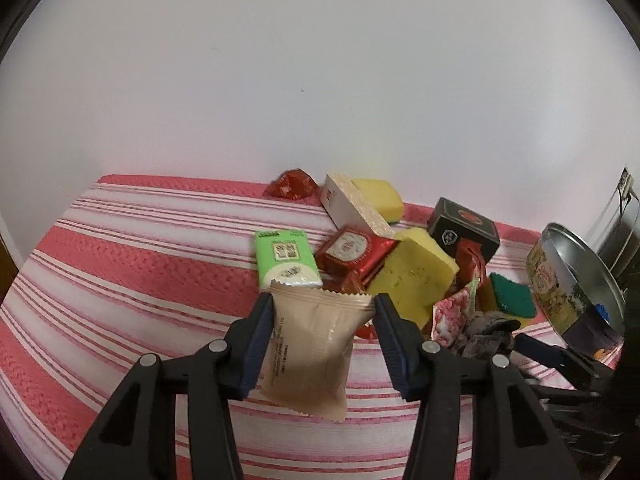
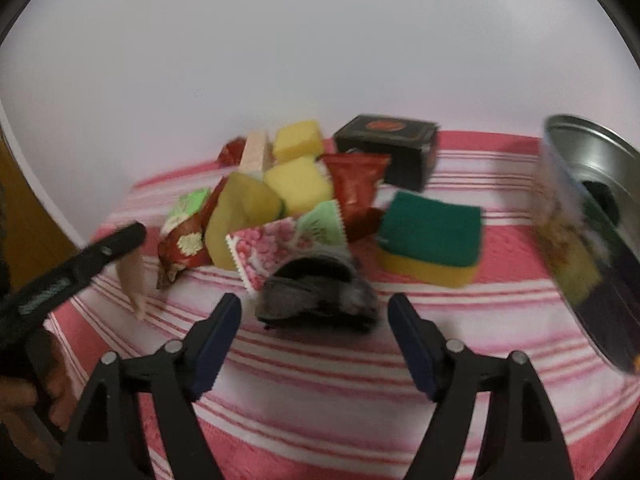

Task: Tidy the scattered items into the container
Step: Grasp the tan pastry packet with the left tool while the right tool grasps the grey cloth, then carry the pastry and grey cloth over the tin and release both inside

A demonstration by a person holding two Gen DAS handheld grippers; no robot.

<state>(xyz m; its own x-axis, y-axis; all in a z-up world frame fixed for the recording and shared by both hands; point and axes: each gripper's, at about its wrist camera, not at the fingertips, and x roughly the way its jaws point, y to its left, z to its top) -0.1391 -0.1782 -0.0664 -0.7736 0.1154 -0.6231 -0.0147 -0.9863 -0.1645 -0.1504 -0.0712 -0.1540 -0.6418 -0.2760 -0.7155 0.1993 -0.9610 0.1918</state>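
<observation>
1. Right now the beige sachet point(image 1: 310, 354) sits between the jaws of the left gripper point(image 1: 323, 320), clamped at its sides and hanging clear above the red-and-white striped cloth point(image 1: 120, 280) over the tabletop.
2. Seen from the right wrist, the left gripper point(image 2: 120, 246) reaches in from the left edge, tilted down toward the cloth, with the pale sachet point(image 2: 134, 282) dangling from its tip; part of a hand point(image 2: 24, 396) shows behind it.
3. The right gripper point(image 2: 314, 316) points down at the cloth with its jaws standing apart and nothing pressed between them; a dark crumpled packet point(image 2: 316, 300) lies just ahead of them, and I cannot tell whether the pads touch it.
4. The container, a round metal tin point(image 2: 592, 216) with a printed side, stands at the right edge of the cloth, its mouth tipped toward the camera.
5. The rest of the scattered items lie in a heap beyond the grippers: yellow sponges point(image 1: 412, 276), a green-topped sponge point(image 2: 432, 236), a green tissue pack point(image 1: 286, 258), red wrappers point(image 1: 352, 252), a pink-patterned sachet point(image 2: 266, 254), a black box point(image 1: 464, 228) and a white box point(image 1: 348, 206).
6. Behind everything is a plain pale wall point(image 1: 320, 80).
</observation>
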